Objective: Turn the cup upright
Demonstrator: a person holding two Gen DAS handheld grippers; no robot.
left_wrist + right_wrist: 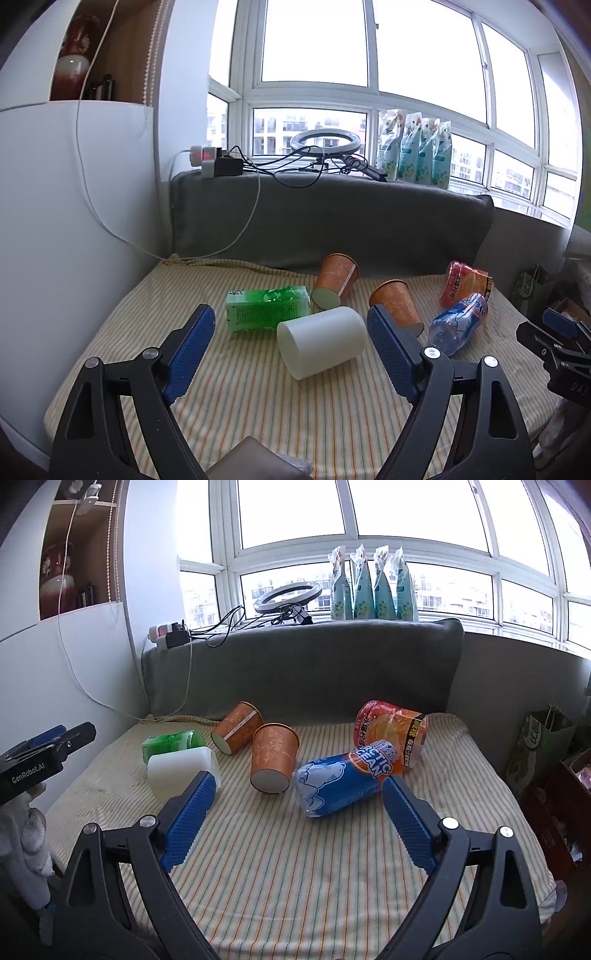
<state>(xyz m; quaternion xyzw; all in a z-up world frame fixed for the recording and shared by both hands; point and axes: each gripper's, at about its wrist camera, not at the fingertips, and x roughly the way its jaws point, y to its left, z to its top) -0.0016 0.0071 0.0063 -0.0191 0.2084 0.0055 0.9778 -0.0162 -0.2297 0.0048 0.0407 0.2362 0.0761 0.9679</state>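
A white cup [322,340] lies on its side on the striped cloth [258,398], between the fingers of my open left gripper [290,317] and just beyond them. It also shows in the right wrist view [181,768], at the left. Two orange paper cups lie on their sides: one at the back [335,280] [237,732], one nearer the middle [397,306] [273,758]. My right gripper [298,786] is open and empty, hovering before a blue can [341,782]. In the left wrist view the right gripper [554,343] shows at the right edge.
A green packet [267,308] [171,741] lies left of the cups. The blue can [458,323] and a red-orange packet [465,282] [391,731] lie at the right. A grey cushion [332,218] backs the surface. A white cabinet [55,240] stands left; bags [535,746] stand right.
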